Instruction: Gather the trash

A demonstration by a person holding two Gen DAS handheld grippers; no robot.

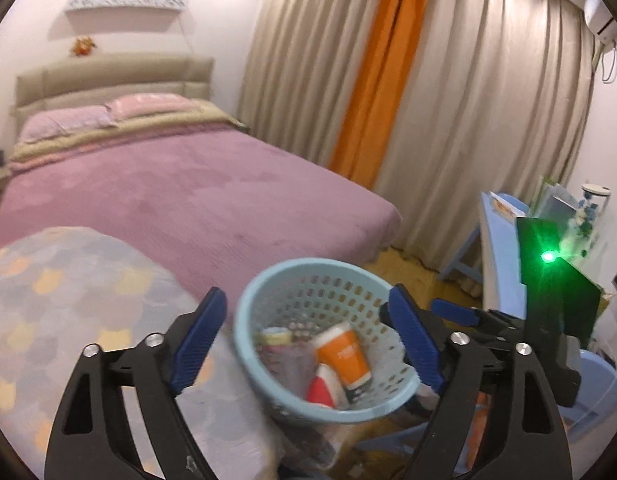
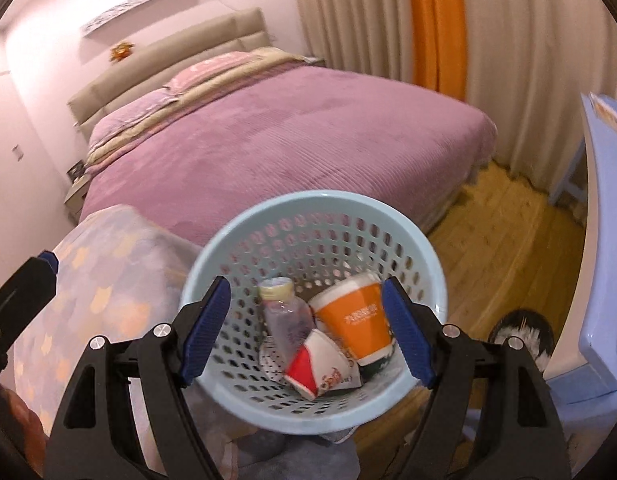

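Nearest the lens in the right wrist view, the right hand-held gripper (image 2: 306,326) stands open with nothing pinched; its two blue pads sit either side of the pale blue basket (image 2: 424,252) without pressing on it. The basket lies just ahead of and below these fingers, mouth tilted toward the camera.

Inside it, from the near rim outward, lie a crumpled red-and-white carton (image 2: 320,372), a clear plastic bottle (image 2: 286,320) with a yellowish cap, and an orange paper cup (image 2: 358,322). The cup lies on its side, rim toward the far wall of the basket and base toward the hand, so its long axis runs roughly along the line the fingers point. The bottle lies much the same way, cap away.

In the left wrist view, the left hand-held gripper (image 1: 308,340) is also spread wide and empty, with the basket between and beyond its pads, a little right of centre. The right one's black frame shows just beyond its right finger. The picture is too blurred to say whether either pad touches the rim.

Judging from both views, the right hand sits more squarely over the basket's mouth and looks the nearer.

Beyond the basket is a patterned blanket (image 2: 100,280), then the bed (image 2: 292,140) with its purple cover, and curtains (image 1: 488,100) at the far wall.
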